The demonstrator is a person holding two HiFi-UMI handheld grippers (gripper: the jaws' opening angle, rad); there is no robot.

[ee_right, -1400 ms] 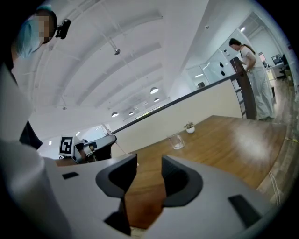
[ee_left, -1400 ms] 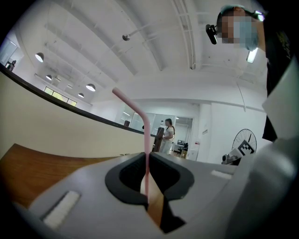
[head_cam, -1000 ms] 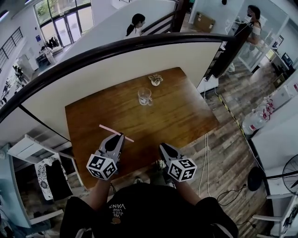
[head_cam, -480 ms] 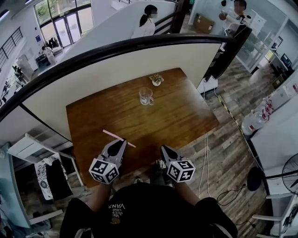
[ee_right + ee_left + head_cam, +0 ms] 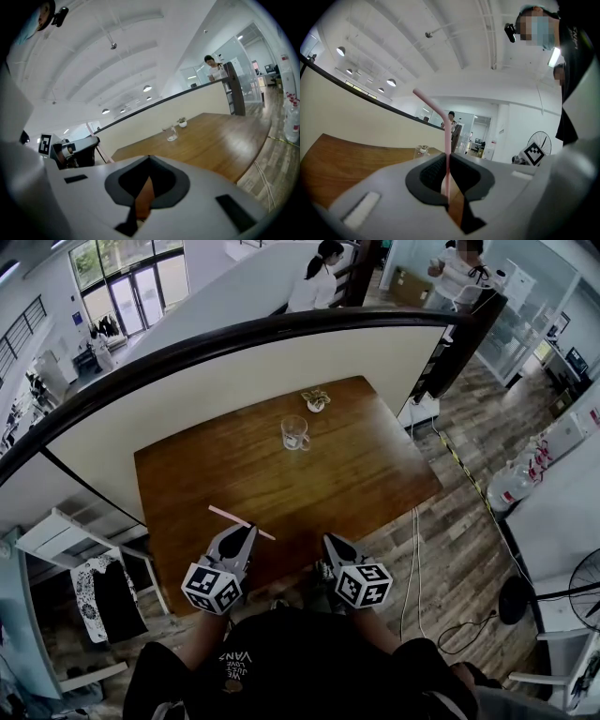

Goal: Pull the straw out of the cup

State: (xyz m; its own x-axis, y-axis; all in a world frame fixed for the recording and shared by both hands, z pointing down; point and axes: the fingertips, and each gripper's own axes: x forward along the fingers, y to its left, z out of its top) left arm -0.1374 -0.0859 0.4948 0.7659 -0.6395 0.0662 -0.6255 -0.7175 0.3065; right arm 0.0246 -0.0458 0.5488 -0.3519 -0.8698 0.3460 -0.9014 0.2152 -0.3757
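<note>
The left gripper point(image 5: 246, 532) pinches the pink straw point(image 5: 225, 514) over the near edge of the wooden table point(image 5: 375, 465). The glass cup point(image 5: 293, 433) stands well apart, toward the far side. The right gripper point(image 5: 329, 542) has its jaws pressed together on nothing.

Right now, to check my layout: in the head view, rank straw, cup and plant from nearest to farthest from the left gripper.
1. Straw: clamped by the left gripper.
2. Cup: middle of the table.
3. Plant: just beyond the cup, far edge.
</note>
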